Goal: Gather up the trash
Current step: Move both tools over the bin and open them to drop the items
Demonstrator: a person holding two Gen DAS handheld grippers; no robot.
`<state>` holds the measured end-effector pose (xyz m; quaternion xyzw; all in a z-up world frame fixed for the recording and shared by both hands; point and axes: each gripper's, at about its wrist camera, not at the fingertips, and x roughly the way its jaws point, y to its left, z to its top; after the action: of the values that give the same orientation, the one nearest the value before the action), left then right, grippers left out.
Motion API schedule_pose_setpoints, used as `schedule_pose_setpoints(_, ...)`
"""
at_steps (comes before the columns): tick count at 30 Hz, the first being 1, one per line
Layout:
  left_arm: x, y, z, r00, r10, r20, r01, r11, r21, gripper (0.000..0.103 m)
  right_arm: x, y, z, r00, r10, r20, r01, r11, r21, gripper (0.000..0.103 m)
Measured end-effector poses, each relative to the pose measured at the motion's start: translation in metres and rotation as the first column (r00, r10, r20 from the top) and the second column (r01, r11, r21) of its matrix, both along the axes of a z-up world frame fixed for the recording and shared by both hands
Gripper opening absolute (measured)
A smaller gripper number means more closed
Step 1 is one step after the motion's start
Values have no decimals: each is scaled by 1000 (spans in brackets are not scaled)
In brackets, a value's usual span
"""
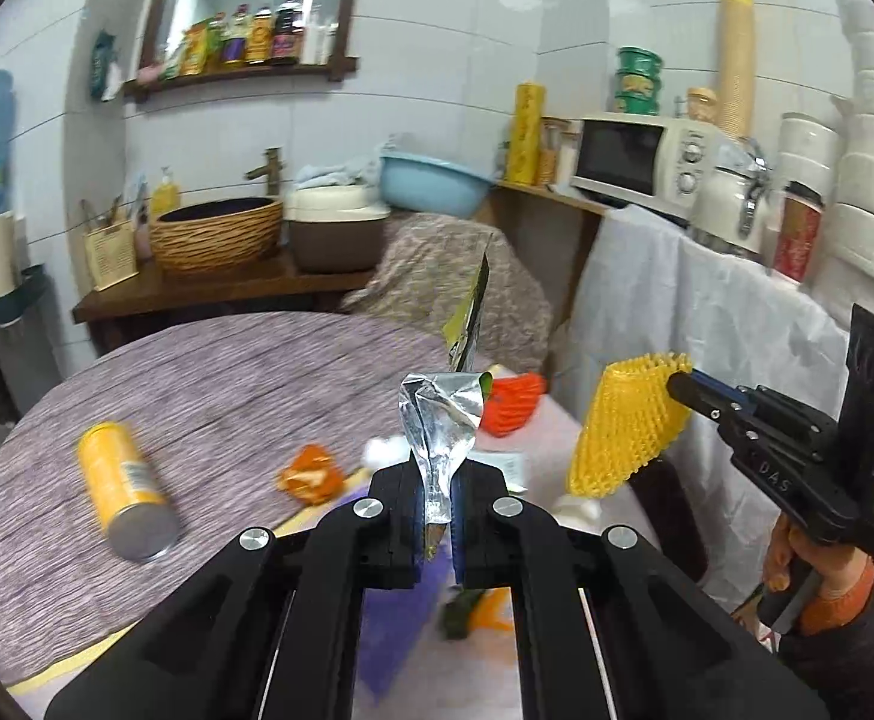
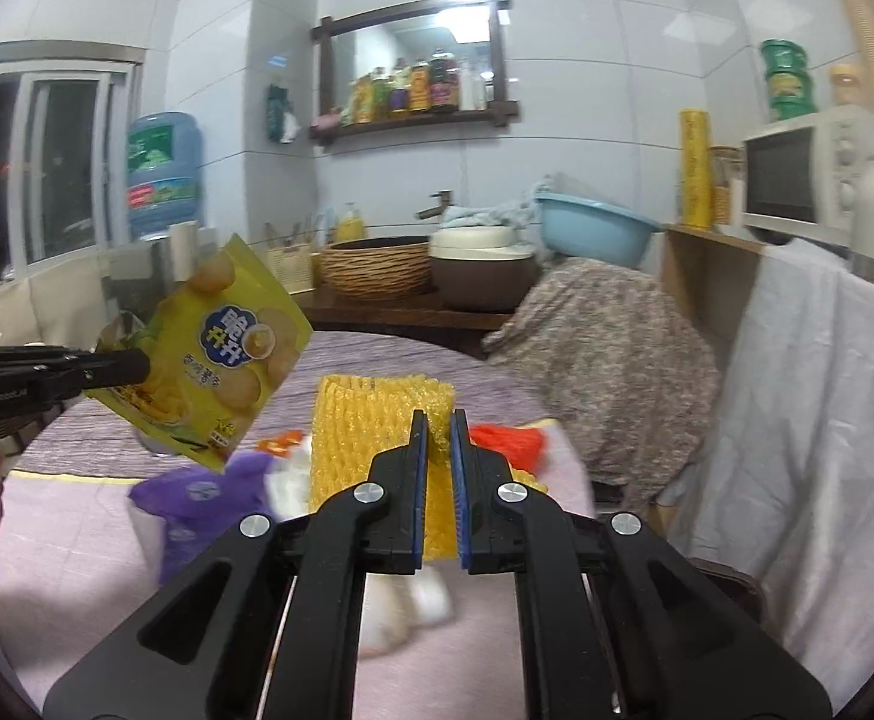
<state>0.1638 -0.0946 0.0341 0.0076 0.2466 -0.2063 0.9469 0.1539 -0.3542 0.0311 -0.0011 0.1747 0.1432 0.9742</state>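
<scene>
- Your left gripper (image 1: 438, 480) is pinched shut on a yellow chip bag (image 2: 209, 354). From the left wrist you see the bag edge-on, its crumpled silver lining (image 1: 439, 420) rising from between the fingers. From the right wrist its printed front faces you, held up above the table.
- Your right gripper (image 2: 438, 438) is pinched shut on a yellow foam net (image 2: 371, 438), which hangs clear of the table. Its blue pads (image 2: 419, 468) press the net from both sides.
- A hand (image 1: 820, 570) in an orange sleeve grips the right gripper's handle.
- The round table (image 1: 197, 372) carries a grey-purple woven cloth, with a paler cloth nearer you.
- Trash on the table: a yellow can (image 1: 128, 492) lying on its side, an orange wrapper (image 1: 311, 474), a red foam net (image 1: 511, 408), a purple bag (image 2: 197, 498) and white tissue wads (image 1: 386, 450).
- Behind the table stands a dark wooden counter (image 1: 197, 288) with a wicker basket (image 1: 218, 231), a brown pot (image 1: 335, 234) and a blue basin (image 1: 434, 180).
- White tile walls surround you. A framed shelf (image 1: 251, 24) of bottles hangs above the counter.
- To the right sits a cream microwave (image 1: 640, 159) with stacked cups and white bowls beside it.
- A blue water jug (image 2: 164, 174) stands at the left, near a window.
</scene>
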Motion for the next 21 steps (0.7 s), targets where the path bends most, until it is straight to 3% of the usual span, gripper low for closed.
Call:
schedule_pose_setpoints(8,13,-105,-16,977,-196,-88,193,981,-36,7,-15,-88,-34,969,-235,-78,233,972,-31,8)
schedule_pose_setpoints(15,13,-194,-52,935,-302,-188,308,951,6,7,-7,-145,-108,893,-394,-220,376,919,-119,8)
schedule_pose_setpoints(21,24,-247,-96,890,-319,-325,345,938,23,7,4,-173,-178,827,-430,-363,421,901,-108,8)
